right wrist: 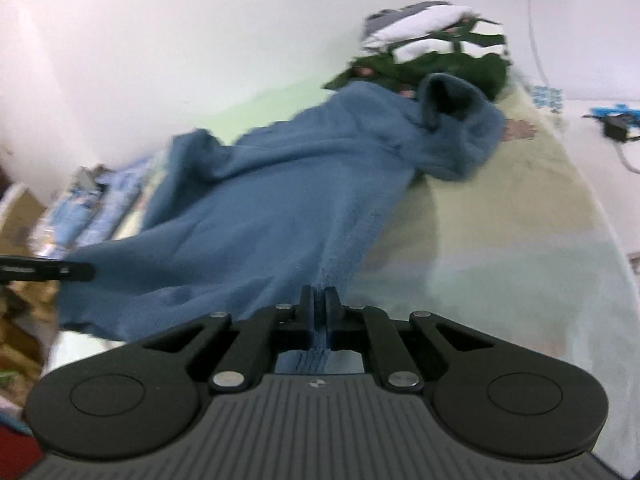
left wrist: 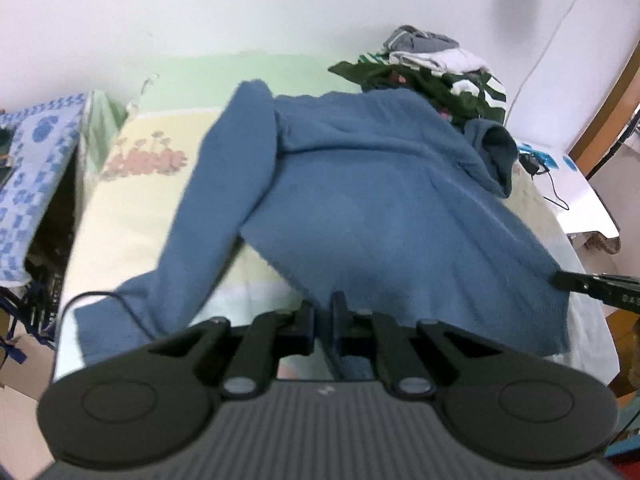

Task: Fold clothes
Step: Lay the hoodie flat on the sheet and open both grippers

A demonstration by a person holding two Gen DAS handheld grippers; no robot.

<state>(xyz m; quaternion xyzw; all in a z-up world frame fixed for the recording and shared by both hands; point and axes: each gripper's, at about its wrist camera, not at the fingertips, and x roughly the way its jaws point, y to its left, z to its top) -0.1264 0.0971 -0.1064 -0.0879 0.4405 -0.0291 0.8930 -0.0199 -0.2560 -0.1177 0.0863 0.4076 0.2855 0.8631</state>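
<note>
A blue hooded sweater (left wrist: 380,200) lies spread on the bed, hood (left wrist: 496,152) at the far right and one sleeve (left wrist: 224,184) trailing to the near left. My left gripper (left wrist: 323,312) is shut on the sweater's near hem, with blue cloth in the narrow gap between its fingers. In the right wrist view the sweater (right wrist: 280,208) runs away from my right gripper (right wrist: 319,300), which is shut on a pinched fold of the hem. Each gripper's tip shows in the other view, the right gripper (left wrist: 560,280) at one hem corner and the left gripper (right wrist: 86,271) at the other.
A pile of green, white and grey clothes (left wrist: 436,68) sits at the far end of the bed (left wrist: 132,216). A thin black cable (left wrist: 104,296) crosses the near sleeve. A blue patterned cloth (left wrist: 36,168) hangs at left, and a white table (left wrist: 580,192) with a charger stands at right.
</note>
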